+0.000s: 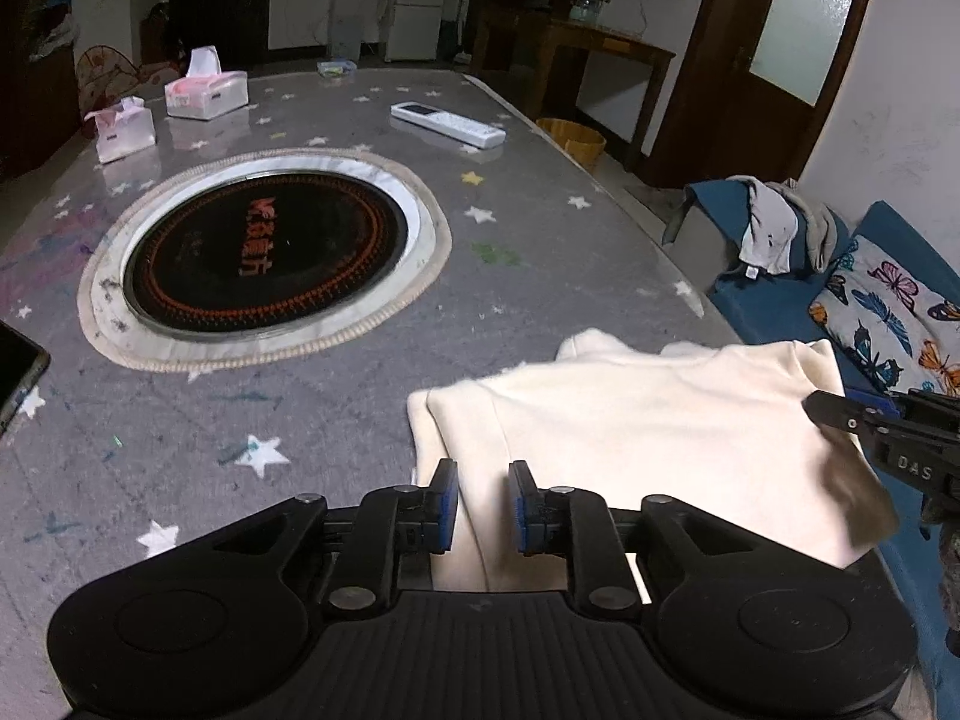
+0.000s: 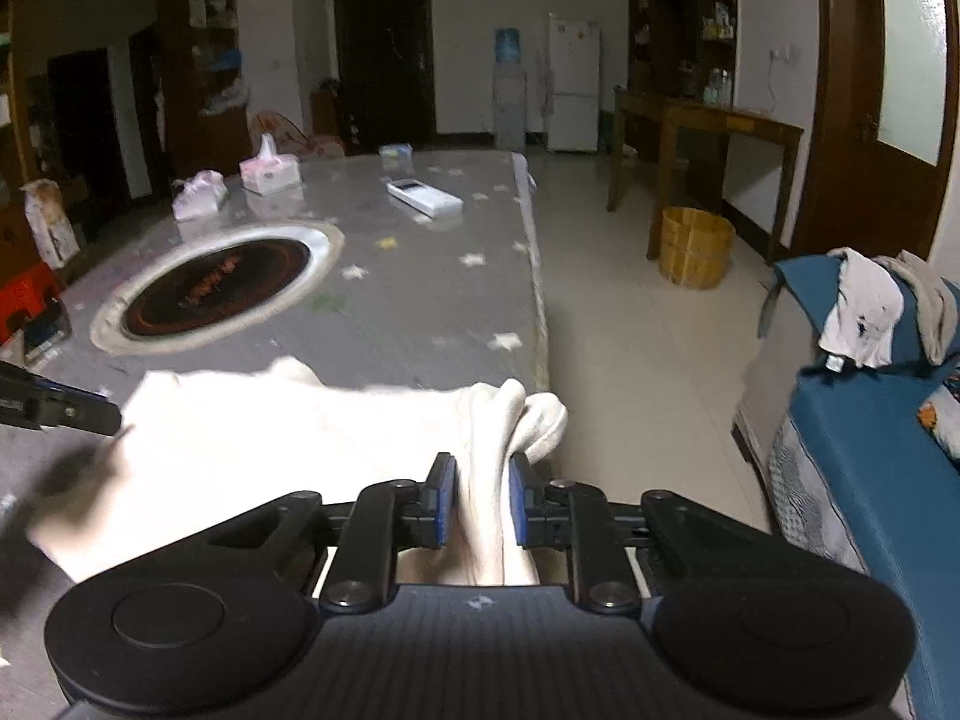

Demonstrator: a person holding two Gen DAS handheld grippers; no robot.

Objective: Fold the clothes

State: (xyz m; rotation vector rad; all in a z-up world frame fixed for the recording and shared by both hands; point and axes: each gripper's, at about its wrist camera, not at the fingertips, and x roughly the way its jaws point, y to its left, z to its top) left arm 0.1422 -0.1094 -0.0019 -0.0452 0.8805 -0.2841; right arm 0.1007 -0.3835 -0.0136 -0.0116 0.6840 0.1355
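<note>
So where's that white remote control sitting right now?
The white remote control lies on the far side of the star-patterned table, beyond the round black hotplate and right of the tissue packs. The right wrist view shows it near the table's right edge.

Cream-white soft knit garment lies at the near right corner of the grey star-printed table, partly folded into a rough rectangle with doubled layers along its left edge. My left wrist view shows its right side hanging off the table edge. My right wrist view shows that edge bunched into thick rolled folds, lifted.
</note>
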